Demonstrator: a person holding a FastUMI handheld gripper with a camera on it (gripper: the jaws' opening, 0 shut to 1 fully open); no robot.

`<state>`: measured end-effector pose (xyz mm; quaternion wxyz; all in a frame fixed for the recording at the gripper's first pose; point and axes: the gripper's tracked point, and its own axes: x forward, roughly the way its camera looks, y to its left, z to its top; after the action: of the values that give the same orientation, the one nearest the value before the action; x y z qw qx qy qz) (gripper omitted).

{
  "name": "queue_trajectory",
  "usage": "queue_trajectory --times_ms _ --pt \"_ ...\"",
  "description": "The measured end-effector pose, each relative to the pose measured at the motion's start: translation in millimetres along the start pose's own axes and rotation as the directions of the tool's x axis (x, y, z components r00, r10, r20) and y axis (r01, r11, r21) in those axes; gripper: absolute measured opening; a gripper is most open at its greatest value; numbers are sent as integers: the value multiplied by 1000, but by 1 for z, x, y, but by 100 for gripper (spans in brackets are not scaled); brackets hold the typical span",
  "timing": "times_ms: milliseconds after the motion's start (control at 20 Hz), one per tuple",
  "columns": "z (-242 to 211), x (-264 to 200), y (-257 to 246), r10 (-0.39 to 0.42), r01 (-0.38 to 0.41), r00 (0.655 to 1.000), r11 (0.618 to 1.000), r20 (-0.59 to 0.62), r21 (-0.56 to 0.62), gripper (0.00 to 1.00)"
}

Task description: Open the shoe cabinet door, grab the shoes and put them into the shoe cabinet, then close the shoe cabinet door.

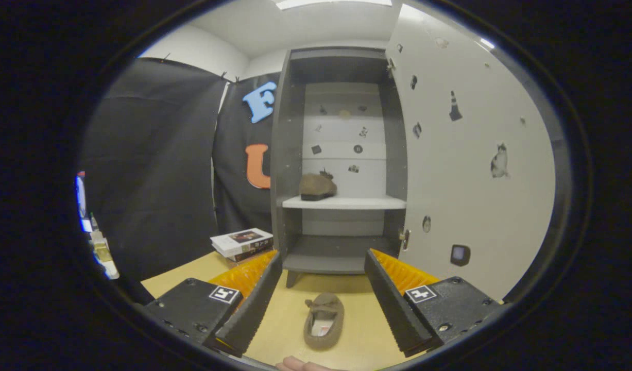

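On the desk (274,309) before the open shoe cabinet (341,154), one slipper (323,320) lies between the fingers of the wide-open, empty tool (322,299), its mate (317,186) already shelved; it looks soft and light, best pinched across the heel sides.

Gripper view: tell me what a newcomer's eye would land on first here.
First, the tall dark grey shoe cabinet straight ahead, its white sticker-dotted door swung wide open to the right. One brown soft slipper already sits on the white middle shelf. Its brown mate lies on the yellow wooden table between the open gripper's fingers, untouched.
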<state>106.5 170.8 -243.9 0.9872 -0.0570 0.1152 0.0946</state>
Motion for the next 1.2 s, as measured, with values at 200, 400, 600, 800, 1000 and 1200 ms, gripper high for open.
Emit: queue_trajectory --times_ms 200,400,600,800,1000,1200 --pt "-70 44 12 -3 0 991 1000 -136 -21 99" --pt "-146 81 12 -8 -3 951 999 -308 -34 94" --pt "-198 105 9 -18 14 909 1000 -417 -14 87" --pt "-206 117 7 -28 34 912 999 -410 8 81" --pt "-206 118 7 -23 35 918 999 -396 22 76" --pt "-209 121 6 -8 21 926 999 -378 30 75"
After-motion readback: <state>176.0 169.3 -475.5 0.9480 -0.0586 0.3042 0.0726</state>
